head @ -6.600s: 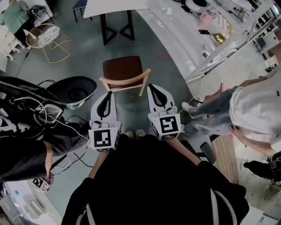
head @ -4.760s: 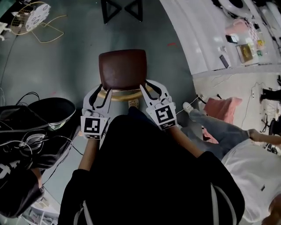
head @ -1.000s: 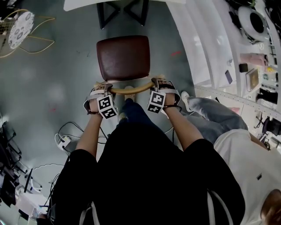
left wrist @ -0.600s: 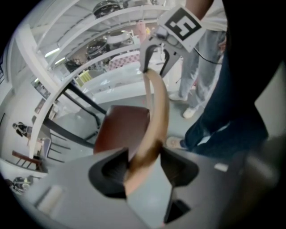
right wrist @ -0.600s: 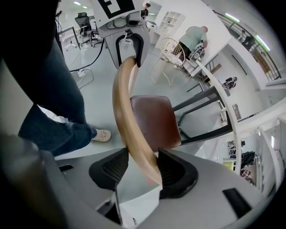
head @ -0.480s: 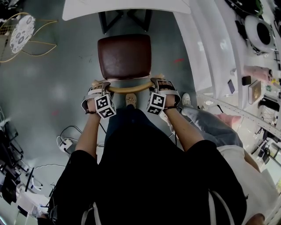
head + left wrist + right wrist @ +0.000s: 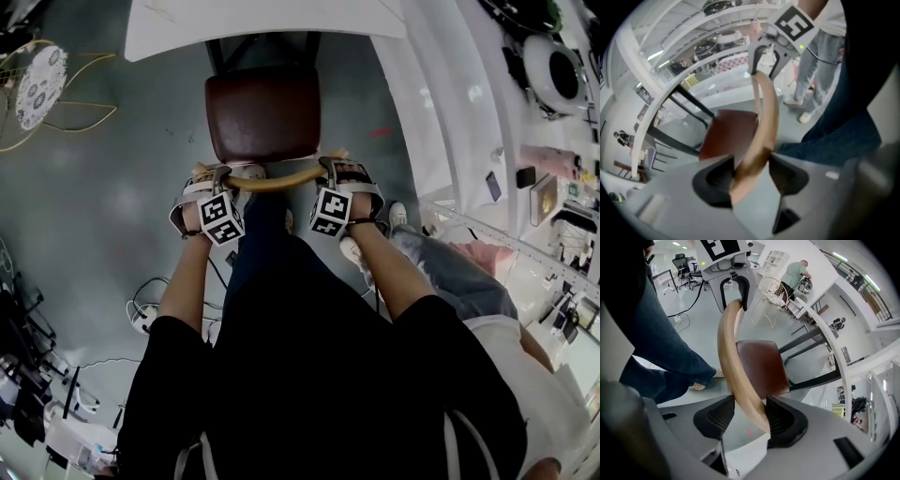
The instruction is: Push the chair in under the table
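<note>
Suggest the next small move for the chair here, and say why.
Probably push straight forward toward the table with both grippers evenly. The left gripper and right gripper are each shut on an end of the curved backrest rail, and the seat shows nearly whole on the near side of the table's edge. Even pressure should stop it skewing.

The person wears a black top (image 7: 309, 375) with short sleeves. Below the top are dark blue jeans (image 7: 661, 348). Past the top, the left gripper (image 7: 218, 173) and right gripper (image 7: 333, 169) are grey with black pads (image 7: 780, 420). Each has a cube (image 7: 218, 218) of black and white squares.
</note>
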Demonstrator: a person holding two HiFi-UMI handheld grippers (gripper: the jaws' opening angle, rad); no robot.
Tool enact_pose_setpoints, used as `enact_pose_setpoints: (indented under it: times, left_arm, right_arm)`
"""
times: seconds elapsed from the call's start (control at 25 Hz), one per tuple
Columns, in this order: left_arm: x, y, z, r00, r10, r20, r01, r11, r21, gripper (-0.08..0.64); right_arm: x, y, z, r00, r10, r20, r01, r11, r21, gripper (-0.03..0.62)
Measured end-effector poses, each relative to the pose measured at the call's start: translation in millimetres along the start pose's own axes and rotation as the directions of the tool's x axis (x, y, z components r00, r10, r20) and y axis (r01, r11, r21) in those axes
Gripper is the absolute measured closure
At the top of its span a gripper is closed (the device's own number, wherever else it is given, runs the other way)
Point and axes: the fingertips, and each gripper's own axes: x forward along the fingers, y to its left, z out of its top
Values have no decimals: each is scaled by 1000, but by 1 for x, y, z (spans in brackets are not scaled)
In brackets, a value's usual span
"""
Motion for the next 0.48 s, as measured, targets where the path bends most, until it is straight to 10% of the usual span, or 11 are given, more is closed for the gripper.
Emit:
enact_pose_setpoints:
  times: [0.48]
  left_arm:
    - [15,67,9,1000,-10,18,10,1000,20,324]
  right_arm:
    - [22,-68,3,998,-9,-56,9,1000,1,394]
